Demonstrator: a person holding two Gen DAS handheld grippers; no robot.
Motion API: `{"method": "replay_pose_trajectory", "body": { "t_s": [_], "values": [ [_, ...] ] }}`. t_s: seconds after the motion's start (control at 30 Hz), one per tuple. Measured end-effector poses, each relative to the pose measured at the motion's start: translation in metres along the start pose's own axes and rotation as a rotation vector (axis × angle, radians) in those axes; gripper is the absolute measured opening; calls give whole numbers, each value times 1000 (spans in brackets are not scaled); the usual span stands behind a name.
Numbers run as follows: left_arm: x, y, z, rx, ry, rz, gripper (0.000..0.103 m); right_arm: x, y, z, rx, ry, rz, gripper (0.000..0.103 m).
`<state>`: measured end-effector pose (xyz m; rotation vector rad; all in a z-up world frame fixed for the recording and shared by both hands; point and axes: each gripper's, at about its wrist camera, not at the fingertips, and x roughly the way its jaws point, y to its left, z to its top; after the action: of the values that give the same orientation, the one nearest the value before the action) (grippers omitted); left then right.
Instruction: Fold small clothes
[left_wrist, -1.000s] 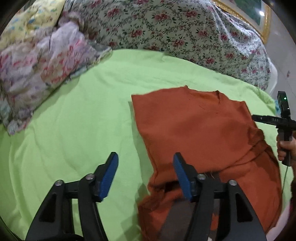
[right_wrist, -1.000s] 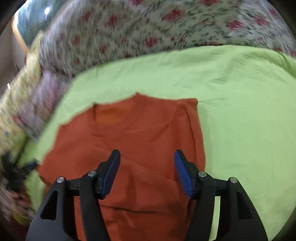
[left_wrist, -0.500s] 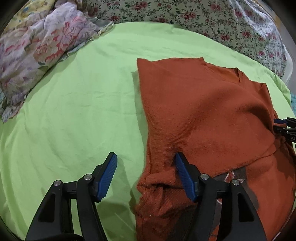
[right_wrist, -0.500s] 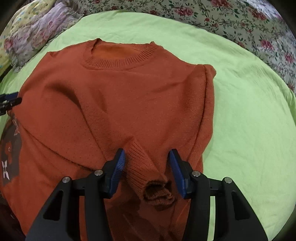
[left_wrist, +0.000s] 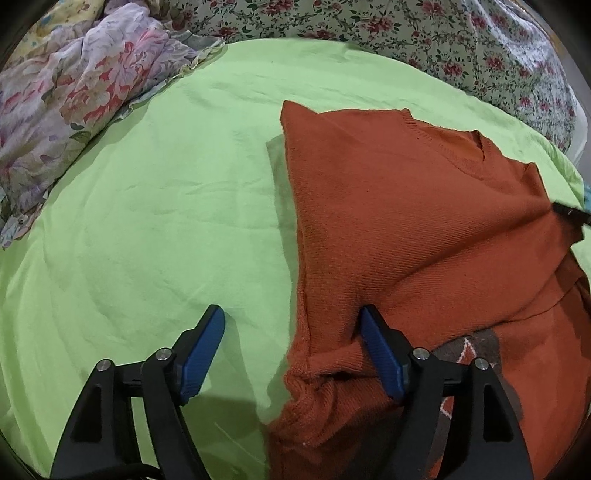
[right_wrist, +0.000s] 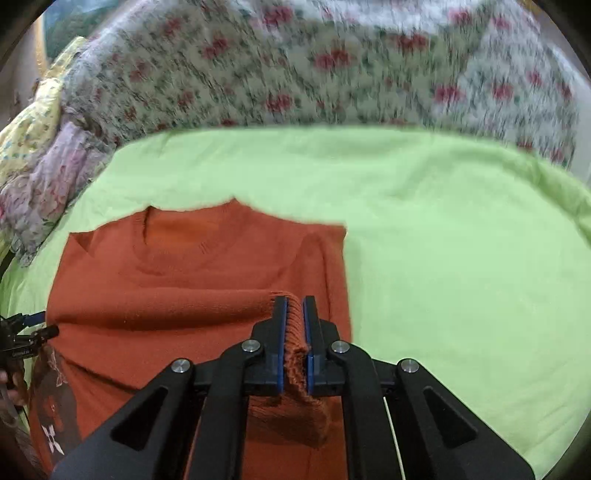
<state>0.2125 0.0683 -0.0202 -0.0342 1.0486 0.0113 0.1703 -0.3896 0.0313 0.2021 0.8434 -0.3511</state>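
An orange knit sweater (left_wrist: 406, 221) lies on the green sheet (left_wrist: 147, 221), its sides folded in over a dark printed front. My left gripper (left_wrist: 291, 328) is open at the sweater's left edge, its right finger on the fabric and its left finger over the sheet, with a bunched sleeve cuff (left_wrist: 325, 369) between them. My right gripper (right_wrist: 294, 314) is shut on the ribbed cuff of the sweater's sleeve (right_wrist: 166, 306), which stretches leftward across the sweater (right_wrist: 207, 258).
Floral bedding (left_wrist: 443, 48) runs along the back of the bed, and a crumpled floral cloth (left_wrist: 74, 92) lies at the left. The green sheet (right_wrist: 461, 258) extends to the right of the sweater. The left gripper (right_wrist: 22, 332) shows at the right wrist view's left edge.
My right gripper has closed on the sleeve cuff and lifted it, tilting up toward the bedding. My left gripper has moved slightly closer to the sweater's left edge, still open.
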Motion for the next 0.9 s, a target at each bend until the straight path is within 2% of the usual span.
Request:
{"method": "replay_pose_trajectory", "body": {
  "t_s": [0.03, 0.07, 0.1, 0.13, 0.17, 0.33, 0.4, 0.5, 0.57, 0.7, 0.9],
  "values": [
    [0, 1, 0, -1, 0, -2, 80, 10, 2, -3, -2, 30, -25, 13],
    [0, 3, -1, -3, -1, -5, 81, 18, 1, -9, -7, 57, -65, 25],
    [0, 6, -2, -6, -3, -9, 81, 22, -1, -15, -2, 69, -87, 32],
    [-1, 8, -3, -8, -5, -9, 82, 21, -5, -21, 19, 65, -101, 46],
    [-1, 10, -4, -11, -7, -7, 83, 12, -14, -27, 51, 50, -113, 55],
    [-6, 14, -9, -42, -12, 10, 83, -31, -28, -40, 147, -40, -101, 55],
    [-7, 14, -9, -56, -13, 24, 83, -45, -26, -46, 155, -64, -36, 55],
    [-7, 15, -9, -72, -4, 39, 83, -45, -11, -53, 151, -34, 79, 56],
    [-14, 15, -10, -82, -1, 31, 82, -44, 0, -62, 141, -4, 88, 56],
    [-48, 10, -30, -43, -18, -38, 80, -56, 11, -87, 177, 13, 171, 56],
    [-82, 11, -87, -71, 7, -167, 80, -95, 7, -130, 208, -22, 186, 62]
  ]
}}
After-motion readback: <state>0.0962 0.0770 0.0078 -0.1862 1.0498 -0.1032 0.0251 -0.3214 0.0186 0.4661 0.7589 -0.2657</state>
